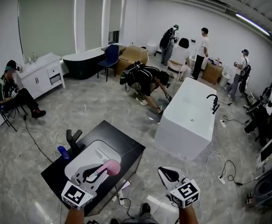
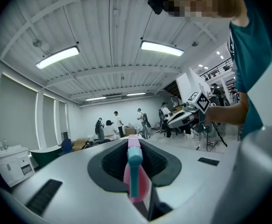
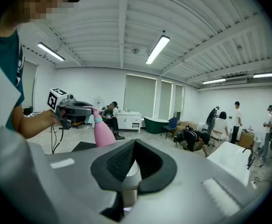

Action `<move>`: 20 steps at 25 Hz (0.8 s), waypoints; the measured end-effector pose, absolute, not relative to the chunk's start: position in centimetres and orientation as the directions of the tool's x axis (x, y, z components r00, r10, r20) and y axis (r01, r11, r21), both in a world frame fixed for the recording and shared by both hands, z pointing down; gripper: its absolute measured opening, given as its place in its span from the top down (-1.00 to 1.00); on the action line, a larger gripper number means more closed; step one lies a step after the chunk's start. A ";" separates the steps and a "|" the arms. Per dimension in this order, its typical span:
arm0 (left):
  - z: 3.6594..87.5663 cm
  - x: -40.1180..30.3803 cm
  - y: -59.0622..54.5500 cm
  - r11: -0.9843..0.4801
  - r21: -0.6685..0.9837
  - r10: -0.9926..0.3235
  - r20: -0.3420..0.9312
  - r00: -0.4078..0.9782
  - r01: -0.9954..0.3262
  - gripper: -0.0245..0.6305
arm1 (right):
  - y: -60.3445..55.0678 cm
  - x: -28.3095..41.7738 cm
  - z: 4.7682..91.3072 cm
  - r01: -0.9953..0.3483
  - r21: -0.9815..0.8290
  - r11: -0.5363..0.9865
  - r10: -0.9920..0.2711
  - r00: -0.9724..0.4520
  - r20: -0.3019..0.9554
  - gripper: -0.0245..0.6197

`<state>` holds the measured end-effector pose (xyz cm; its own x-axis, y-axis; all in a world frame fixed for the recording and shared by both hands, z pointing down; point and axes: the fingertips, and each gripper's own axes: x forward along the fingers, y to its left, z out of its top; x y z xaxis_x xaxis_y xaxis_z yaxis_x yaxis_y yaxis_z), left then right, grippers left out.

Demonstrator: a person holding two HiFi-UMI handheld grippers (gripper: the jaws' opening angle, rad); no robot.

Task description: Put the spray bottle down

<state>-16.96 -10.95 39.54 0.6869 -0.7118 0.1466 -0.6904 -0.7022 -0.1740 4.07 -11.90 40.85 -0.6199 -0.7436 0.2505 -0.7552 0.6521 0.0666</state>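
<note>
The pink spray bottle (image 1: 111, 167) with a teal collar hangs over the white basin (image 1: 82, 163) of a black vanity (image 1: 126, 148). My left gripper (image 1: 104, 168) is shut on the bottle near its neck. In the left gripper view the pink bottle (image 2: 136, 181) fills the gap between the jaws. From the right gripper view the bottle (image 3: 103, 134) hangs upright under the left gripper (image 3: 82, 109). My right gripper (image 1: 165, 171) is at the lower right of the head view, off the vanity's right side. Its jaws meet at the tip with nothing held (image 3: 135, 143).
A black faucet (image 1: 73, 139) and a small blue object (image 1: 63, 151) stand at the basin's far left. A white bathtub (image 1: 188, 118) stands to the right beyond the vanity. Several people work or sit around the room, and cables (image 1: 226, 169) lie on the floor.
</note>
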 end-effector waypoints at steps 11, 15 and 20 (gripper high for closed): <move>39.0 -13.0 -17.0 -0.500 -0.183 -0.866 0.131 0.483 -0.847 0.73 | -23.1 6.9 41.7 -0.556 0.051 0.830 -0.550 -0.798 0.245 0.90; 39.3 -11.2 -18.8 -0.454 -0.184 -0.891 0.128 0.437 -0.872 0.73 | -25.5 8.6 42.5 -0.507 0.042 0.861 -0.500 -0.829 0.250 0.90; 39.0 -9.6 -20.7 -0.411 -0.188 -0.910 0.136 0.391 -0.892 0.73 | -27.8 10.3 43.4 -0.465 0.032 0.885 -0.457 -0.851 0.260 0.90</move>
<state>-9.61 -20.73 39.01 0.3913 -0.9102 0.1357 -0.8918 -0.4114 -0.1884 10.35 -27.78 43.41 -0.8509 -0.4567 0.2596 -0.4649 0.8847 0.0324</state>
